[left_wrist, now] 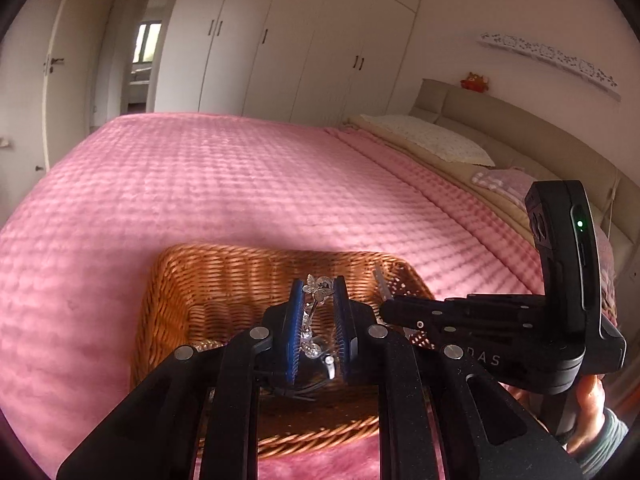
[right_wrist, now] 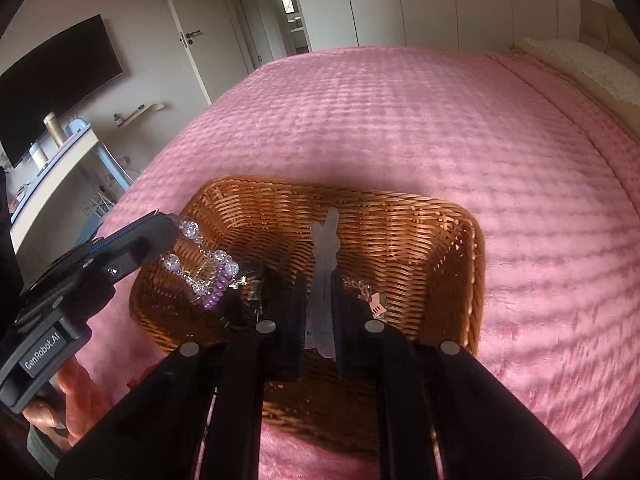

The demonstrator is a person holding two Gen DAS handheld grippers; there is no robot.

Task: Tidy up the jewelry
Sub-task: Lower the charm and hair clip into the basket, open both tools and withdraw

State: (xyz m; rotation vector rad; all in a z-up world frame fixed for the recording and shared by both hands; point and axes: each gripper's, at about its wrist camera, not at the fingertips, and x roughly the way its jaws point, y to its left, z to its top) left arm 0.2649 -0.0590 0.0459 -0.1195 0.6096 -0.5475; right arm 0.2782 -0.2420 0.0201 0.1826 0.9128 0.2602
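A wicker basket [left_wrist: 224,280] [right_wrist: 432,232] sits on the pink bed. My left gripper [left_wrist: 318,286] is shut on a silver butterfly chain with crystal beads [left_wrist: 318,288] and holds it over the basket. In the right wrist view the left gripper [right_wrist: 160,220] comes in from the left with the beaded chain [right_wrist: 192,256] hanging from it. My right gripper [right_wrist: 320,284] is shut on a translucent pale hair clip [right_wrist: 326,256] above the basket; its tip [left_wrist: 380,280] shows in the left wrist view. A purple spiral hair tie [right_wrist: 218,286] and small trinkets [right_wrist: 374,300] lie inside.
The pink quilted bedspread [left_wrist: 240,180] [right_wrist: 400,120] surrounds the basket. Pillows [left_wrist: 432,140] and a headboard lie at the right. White wardrobes [left_wrist: 300,40] stand at the back. A desk [right_wrist: 52,168] and a wall TV [right_wrist: 56,88] stand left of the bed.
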